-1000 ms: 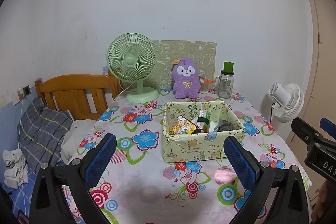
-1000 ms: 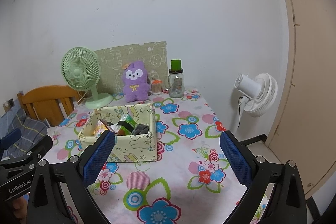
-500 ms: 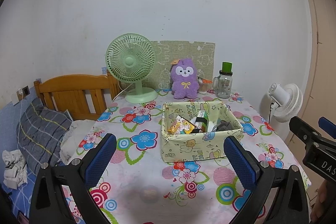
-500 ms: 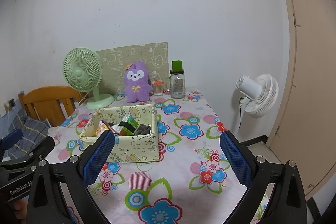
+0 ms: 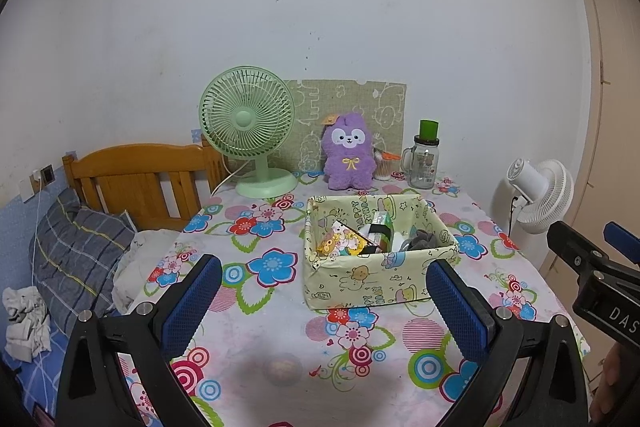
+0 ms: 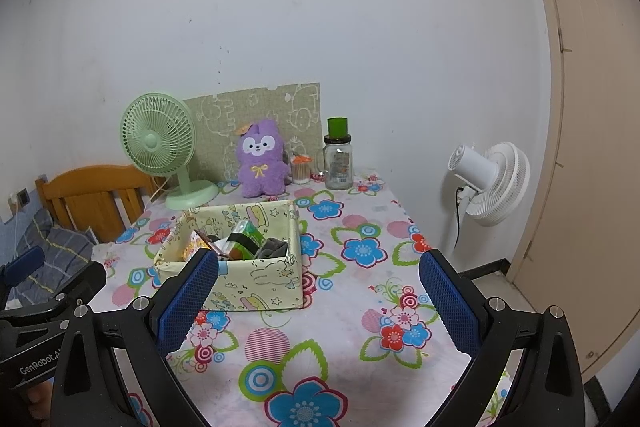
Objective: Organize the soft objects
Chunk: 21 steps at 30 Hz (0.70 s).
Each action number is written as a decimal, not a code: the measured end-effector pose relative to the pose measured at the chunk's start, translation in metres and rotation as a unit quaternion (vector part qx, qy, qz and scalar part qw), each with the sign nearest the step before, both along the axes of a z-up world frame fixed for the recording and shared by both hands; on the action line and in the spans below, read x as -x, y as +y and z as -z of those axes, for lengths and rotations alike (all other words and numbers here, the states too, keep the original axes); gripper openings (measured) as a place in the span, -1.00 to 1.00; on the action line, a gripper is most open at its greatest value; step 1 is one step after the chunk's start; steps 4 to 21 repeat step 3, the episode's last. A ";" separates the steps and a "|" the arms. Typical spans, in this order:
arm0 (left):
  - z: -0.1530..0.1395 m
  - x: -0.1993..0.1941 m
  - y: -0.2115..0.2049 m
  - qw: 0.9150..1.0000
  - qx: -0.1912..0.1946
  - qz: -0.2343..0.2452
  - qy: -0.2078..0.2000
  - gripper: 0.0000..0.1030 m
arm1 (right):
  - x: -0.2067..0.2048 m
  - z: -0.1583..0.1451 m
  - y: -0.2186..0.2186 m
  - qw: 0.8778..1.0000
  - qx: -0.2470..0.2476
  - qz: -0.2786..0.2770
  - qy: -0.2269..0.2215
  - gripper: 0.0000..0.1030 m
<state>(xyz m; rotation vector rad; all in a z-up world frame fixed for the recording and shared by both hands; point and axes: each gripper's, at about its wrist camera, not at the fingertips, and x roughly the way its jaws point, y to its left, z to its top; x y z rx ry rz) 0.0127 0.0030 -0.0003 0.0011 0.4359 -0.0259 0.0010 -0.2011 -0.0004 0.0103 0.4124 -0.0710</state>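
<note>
A purple plush toy [image 5: 349, 154] [image 6: 262, 159] sits upright at the back of the table against a green printed board. In front of it stands a pale yellow fabric box [image 5: 380, 277] [image 6: 256, 283] holding packets and a grey soft item [image 5: 421, 238] [image 6: 272, 247]. My left gripper [image 5: 324, 301] is open and empty, held above the table's near part, short of the box. My right gripper [image 6: 320, 301] is open and empty too, lying right of the box. Each gripper shows at the edge of the other's view.
A green desk fan [image 5: 250, 131] stands back left, and a glass jar with a green lid [image 5: 425, 157] plus a small orange-lidded jar [image 6: 301, 169] back right. A white floor fan [image 6: 490, 183] is beyond the table's right edge. A wooden bed frame [image 5: 136, 179] and pillow lie left.
Both grippers have drawn back and risen slightly, so the box and plush toy look a little smaller. Both stay open.
</note>
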 end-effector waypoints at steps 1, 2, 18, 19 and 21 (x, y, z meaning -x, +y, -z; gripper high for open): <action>0.000 0.000 0.000 1.000 0.000 0.000 -0.001 0.99 | 0.000 0.000 0.000 1.000 0.000 0.000 -0.001 0.97; 0.000 0.000 0.000 1.000 0.000 0.000 0.000 0.99 | 0.000 0.000 0.000 1.000 0.000 0.000 -0.001 0.97; 0.000 0.000 0.000 1.000 0.001 0.000 -0.001 0.99 | 0.000 0.000 0.000 1.000 0.000 0.000 -0.001 0.97; 0.000 0.000 0.000 1.000 0.001 0.000 -0.001 0.99 | 0.000 0.000 0.000 1.000 0.000 0.000 -0.001 0.97; 0.000 0.000 0.000 1.000 0.001 0.000 -0.001 0.99 | 0.000 0.000 0.000 1.000 0.000 0.000 -0.001 0.97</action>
